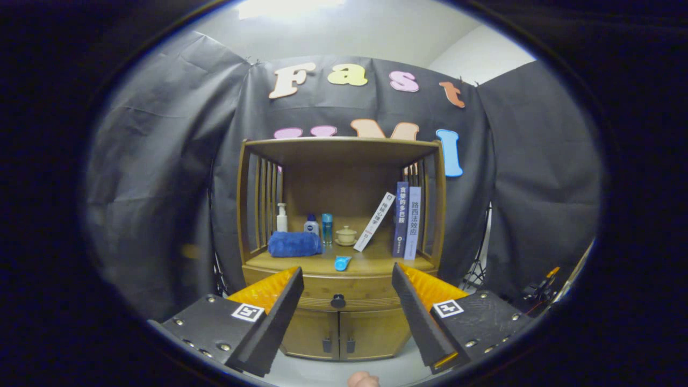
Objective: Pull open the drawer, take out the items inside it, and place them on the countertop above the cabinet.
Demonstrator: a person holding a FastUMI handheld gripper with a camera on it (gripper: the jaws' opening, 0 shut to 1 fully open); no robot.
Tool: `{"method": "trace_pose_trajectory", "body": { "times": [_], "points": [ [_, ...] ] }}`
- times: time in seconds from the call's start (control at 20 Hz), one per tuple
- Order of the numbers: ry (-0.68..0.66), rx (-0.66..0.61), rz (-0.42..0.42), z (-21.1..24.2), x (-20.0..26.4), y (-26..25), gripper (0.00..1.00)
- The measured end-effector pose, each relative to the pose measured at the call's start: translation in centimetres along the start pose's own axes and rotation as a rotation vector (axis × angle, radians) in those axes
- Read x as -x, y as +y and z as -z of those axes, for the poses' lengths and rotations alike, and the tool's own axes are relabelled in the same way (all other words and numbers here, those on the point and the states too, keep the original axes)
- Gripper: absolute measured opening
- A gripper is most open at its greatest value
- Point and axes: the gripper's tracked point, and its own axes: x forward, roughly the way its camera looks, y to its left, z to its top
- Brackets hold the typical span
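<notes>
- We have one fisheye view riding on the gripper (pixel 348 279), looking forward along its spread fingers.
- It faces the wooden cabinet (pixel 341 322) head-on, level with the round dark drawer knob (pixel 338 301).
- Stand-off is moderate: we see the whole cabinet, open shelf to lower doors.

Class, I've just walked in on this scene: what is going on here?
A person is holding a gripper open in front of a wooden cabinet, lined up with the dark knob of its drawer, which is shut. The gripper holds nothing and is not touching the cabinet. On the countertop above sit a blue towel, bottles, a small cup, books and a small blue item.
</notes>
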Motion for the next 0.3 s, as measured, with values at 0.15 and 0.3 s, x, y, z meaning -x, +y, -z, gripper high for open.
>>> {"method": "trace_pose_trajectory", "body": {
  "times": [0.15,0.3],
  "points": [
    [-0.002,-0.015,-0.013,-1.6,1.4,0.2,0.98],
    [0.014,-0.016,-0.018,-2.6,2.3,0.4,0.98]
  ]
}}
